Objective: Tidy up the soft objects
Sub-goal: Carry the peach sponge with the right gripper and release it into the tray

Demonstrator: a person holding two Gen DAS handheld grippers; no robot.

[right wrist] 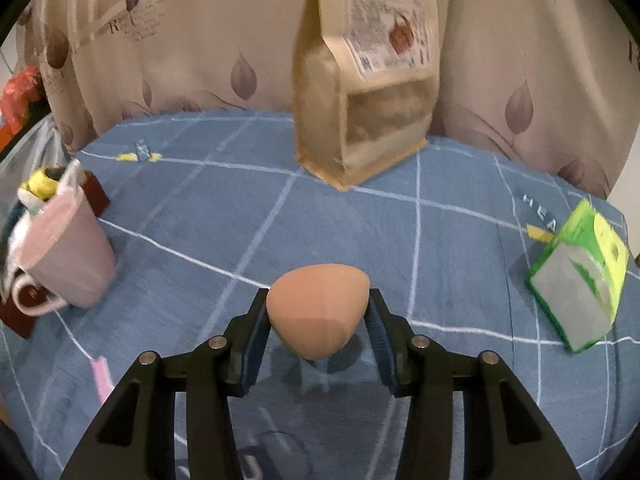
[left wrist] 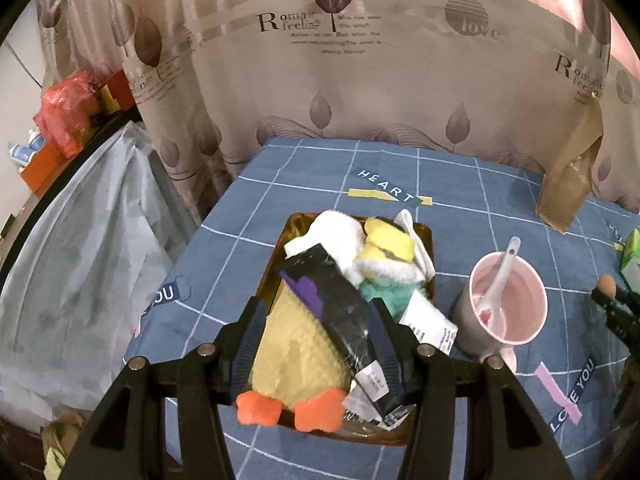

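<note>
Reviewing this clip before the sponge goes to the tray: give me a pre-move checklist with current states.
1. Right gripper clamped on the makeup sponge: ok, both pads touch it.
2. Sponge lifted off the blue cloth: ok, its shadow lies beneath it.
3. Tray has room: not ok, the plush toys and yellow duck fill it.
4. Left gripper out of the way: not ok, it straddles the duck over the tray.
5. Path past the pink mug: cannot tell; it stands between sponge and tray.
</note>
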